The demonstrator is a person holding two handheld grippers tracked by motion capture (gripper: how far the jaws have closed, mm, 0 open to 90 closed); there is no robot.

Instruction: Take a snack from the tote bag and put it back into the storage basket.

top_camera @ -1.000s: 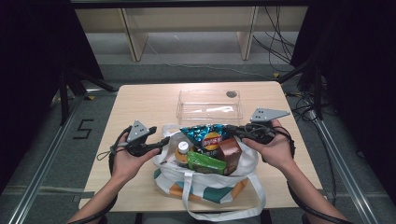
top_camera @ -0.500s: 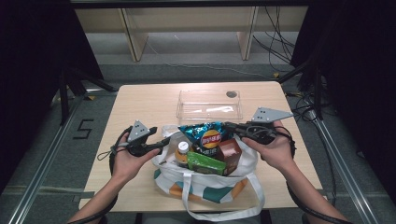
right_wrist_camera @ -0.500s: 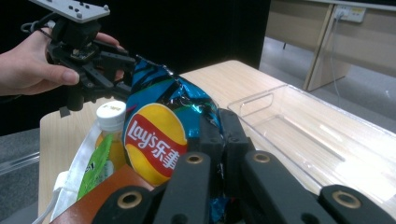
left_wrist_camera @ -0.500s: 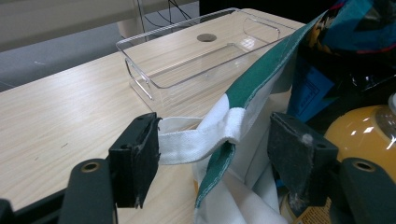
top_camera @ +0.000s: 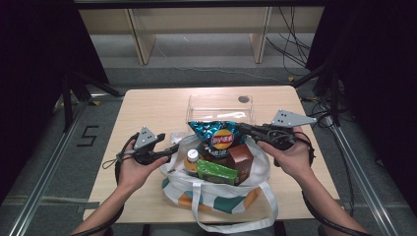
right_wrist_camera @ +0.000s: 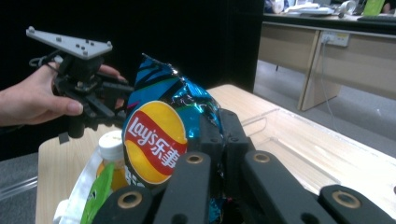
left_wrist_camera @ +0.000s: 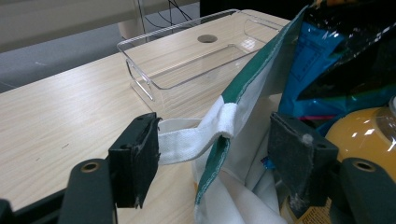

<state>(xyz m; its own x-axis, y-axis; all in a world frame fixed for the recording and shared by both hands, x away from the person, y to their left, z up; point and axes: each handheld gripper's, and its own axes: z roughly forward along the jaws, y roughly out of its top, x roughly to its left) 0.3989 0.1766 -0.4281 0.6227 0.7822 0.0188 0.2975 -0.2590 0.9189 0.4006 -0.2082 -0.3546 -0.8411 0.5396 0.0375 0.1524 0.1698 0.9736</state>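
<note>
- Right gripper [top_camera: 244, 129]: jaws pressed together on the edge of the Lay's chip bag [top_camera: 220, 137], pinching the blue foil; in the right gripper view the bag [right_wrist_camera: 161, 126] stands upright right against the closed jaws.
- Left gripper [top_camera: 175, 147]: jaws spread wide, straddling the white strap [left_wrist_camera: 189, 140] and green-trimmed rim of the tote bag [top_camera: 216, 199]; strap end lying against one pad, the other pad clear of the cloth, nothing pinched.
- Chip bag: sticking up out of the back of the tote bag, near the middle of the wooden table [top_camera: 147, 105], between the two grippers.
- Crowded just in front of the chips inside the tote: brown box [top_camera: 239, 158], green packet [top_camera: 216, 172] lying tilted across the opening, orange bottle [top_camera: 192, 162] with a white cap on the left.
- In the right gripper view, bottle [right_wrist_camera: 112, 149] and green packet [right_wrist_camera: 95, 193] pressing up beside the chip bag's lower left.
- Clear plastic bin [top_camera: 220, 105]: just behind the tote, open side up, nothing inside; a dark round hole [top_camera: 243, 99] in the tabletop by its far right corner.
- Tote's long white handle loop [top_camera: 236, 216] hanging over the near table edge.
- Left hand [top_camera: 133, 169] and right hand [top_camera: 290, 160] flanking the tote, cables trailing from both grippers.
</note>
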